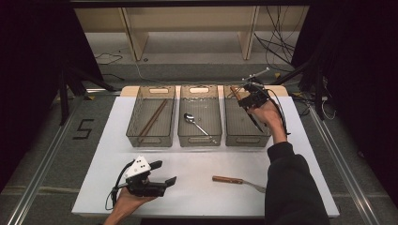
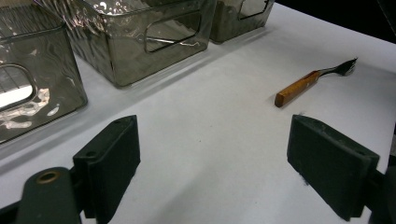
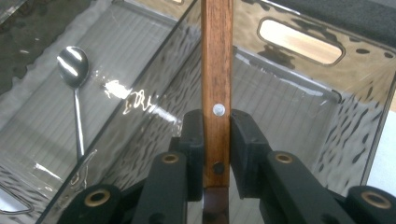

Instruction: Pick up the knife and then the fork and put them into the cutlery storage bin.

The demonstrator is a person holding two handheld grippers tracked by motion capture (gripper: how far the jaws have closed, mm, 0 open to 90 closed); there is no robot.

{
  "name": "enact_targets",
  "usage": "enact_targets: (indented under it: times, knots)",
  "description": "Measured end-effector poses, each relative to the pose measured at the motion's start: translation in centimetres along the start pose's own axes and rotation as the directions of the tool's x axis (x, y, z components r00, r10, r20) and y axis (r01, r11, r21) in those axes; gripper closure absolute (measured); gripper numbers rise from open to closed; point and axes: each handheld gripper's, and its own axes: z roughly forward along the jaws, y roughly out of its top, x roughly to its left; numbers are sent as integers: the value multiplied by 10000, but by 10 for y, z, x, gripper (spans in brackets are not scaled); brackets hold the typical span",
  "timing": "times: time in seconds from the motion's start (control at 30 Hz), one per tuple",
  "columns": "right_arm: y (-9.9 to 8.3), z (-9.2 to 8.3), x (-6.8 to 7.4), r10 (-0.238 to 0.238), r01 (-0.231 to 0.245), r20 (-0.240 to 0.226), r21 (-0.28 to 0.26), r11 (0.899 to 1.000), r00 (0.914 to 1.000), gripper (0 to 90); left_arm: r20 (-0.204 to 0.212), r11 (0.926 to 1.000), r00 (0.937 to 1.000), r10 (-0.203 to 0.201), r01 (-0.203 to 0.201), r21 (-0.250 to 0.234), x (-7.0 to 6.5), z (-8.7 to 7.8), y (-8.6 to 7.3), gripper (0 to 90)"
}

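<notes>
Nearest the person, the left gripper (image 1: 162, 172) hovers low over the white table top (image 1: 197, 187), its two black jaws spread wide apart with nothing between them. Just beyond and to the right lies one wooden-handled metal fork (image 1: 238, 182), flat on the table, its tines pointing toward the person's dark right sleeve (image 1: 291, 187). Farther back stand three clear smoky plastic bins in a row. The left bin (image 1: 133, 123) holds what looks like a pair of long brown wooden chopsticks (image 1: 153, 117), though from above they are hard to separate into two. The middle bin (image 1: 182, 123) holds one silver metal spoon (image 1: 197, 123), bowl toward the far end. Over the right bin (image 1: 230, 123) the right gripper (image 1: 252, 100) is clamped on one wooden-handled knife (image 3: 216, 70); the right gripper view shows the black pads pressed against both sides of the riveted handle, jaws drawn close together. In the high view the knife's dark blade (image 1: 255, 122) slants down inside the right bin, near its right wall.
</notes>
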Motion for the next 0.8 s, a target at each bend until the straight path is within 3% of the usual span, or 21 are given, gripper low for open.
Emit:
enact_targets:
  times: [0.57,0.8]
  knots:
    - [-9,13,-6,-15,7,251,306,9995,9997,768,-6,10000,10000,2,-2,-4,0,0,0,169]
    - [-16,20,-7,175,-181,110,560,9983,9998,763,9,10000,10000,3,-3,14,0,0,0,169]
